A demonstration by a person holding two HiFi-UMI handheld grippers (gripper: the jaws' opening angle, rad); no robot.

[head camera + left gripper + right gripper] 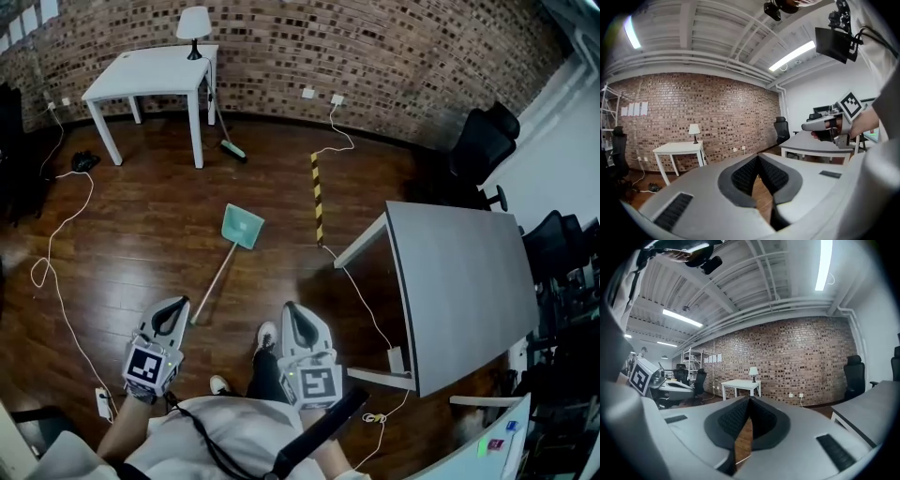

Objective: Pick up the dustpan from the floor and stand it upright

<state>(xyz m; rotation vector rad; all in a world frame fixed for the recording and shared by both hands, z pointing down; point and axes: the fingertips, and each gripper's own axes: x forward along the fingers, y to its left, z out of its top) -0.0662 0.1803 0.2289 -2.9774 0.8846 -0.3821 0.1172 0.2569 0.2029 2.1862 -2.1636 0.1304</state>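
A teal dustpan [243,226] lies flat on the wooden floor, its long pale handle [210,285] running back toward me. My left gripper [173,307] hangs above the handle's near end, held almost level and shut with nothing in it. My right gripper [294,311] hovers a little to the right, above my shoe, also shut and empty. In the left gripper view the jaws [758,158] meet at their tips, and the right gripper [824,127] shows beyond them. The right gripper view has its own jaws [750,400] closed and the left gripper [670,386] off to the side. Neither gripper view shows the dustpan.
A grey table [464,300] stands close on my right. Far left is a white table [155,75] with a lamp [194,30] and a broom [228,142] leaning on it. A yellow-black strip [317,197], white cables [58,244] and black chairs [484,141] sit around the floor.
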